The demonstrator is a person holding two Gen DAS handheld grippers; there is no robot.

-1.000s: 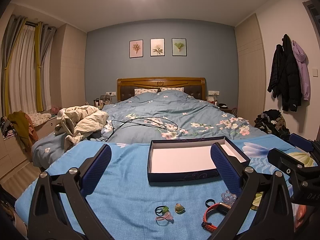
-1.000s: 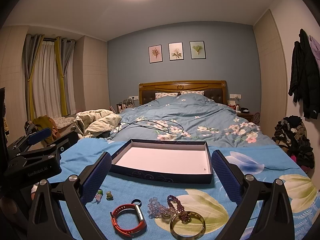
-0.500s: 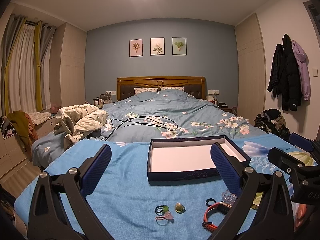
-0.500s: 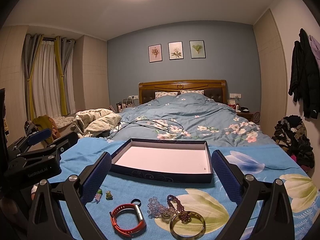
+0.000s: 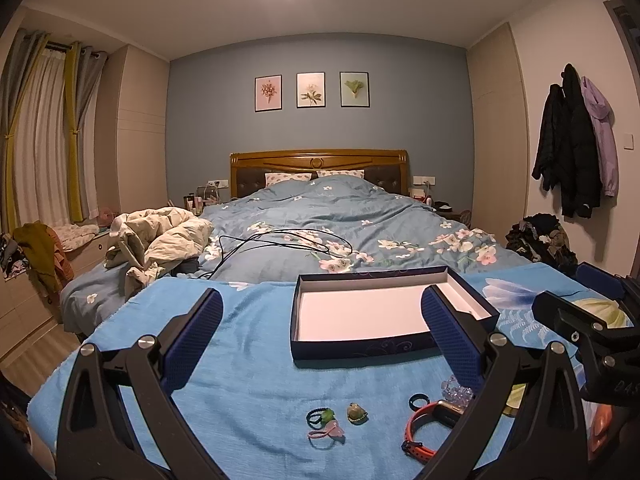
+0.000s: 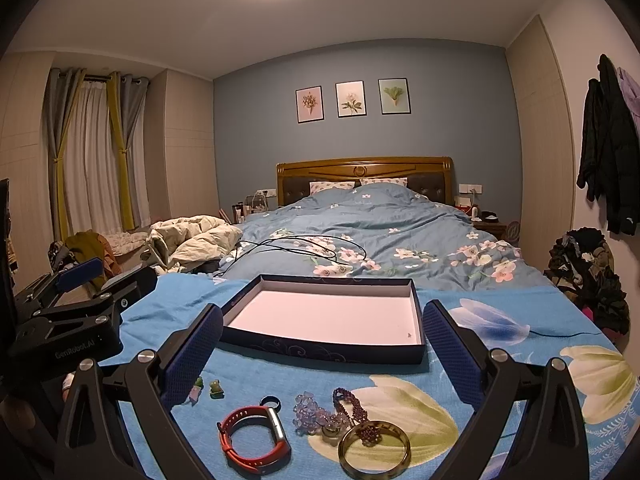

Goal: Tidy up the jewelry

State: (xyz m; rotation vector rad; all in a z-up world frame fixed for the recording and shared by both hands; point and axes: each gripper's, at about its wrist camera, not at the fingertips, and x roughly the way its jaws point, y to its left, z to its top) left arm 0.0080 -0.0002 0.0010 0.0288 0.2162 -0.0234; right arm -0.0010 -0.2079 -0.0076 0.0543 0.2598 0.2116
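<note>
On the blue cloth in front of the shallow dark-blue cardboard box with a white floor (image 6: 324, 316), all the jewelry lies loose; the box is bare inside. I have both claws hovering, empty: left gripper (image 5: 320, 340) jaws wide apart, right gripper (image 6: 320, 348) jaws wide apart too, nothing between the pads.

Nearest the box front edge, from left: two small green-and-pink charm rings (image 5: 325, 426), a pale green stone pendant (image 5: 357, 413), a small black ring (image 6: 269, 401). Closer to me than those: a red silicone wristband with a metal tracker face (image 6: 256, 436), a clear lilac crystal bead bracelet (image 6: 310, 420), a dark purple bead bracelet (image 6: 354, 406) draped onto a rigid golden-amber bangle (image 6: 374, 446).

Handling guess: the wristband is light, rubbery, grippy — I'd pinch across the strap, not the tracker. The bangle is stiff and likely slick; take it across the rim, gently. Bead strands are floppy and will dangle; the purple one is touching the bangle, so it may drag. Tiny rings sit low in soft cloth, so they're hard to pinch.
</note>
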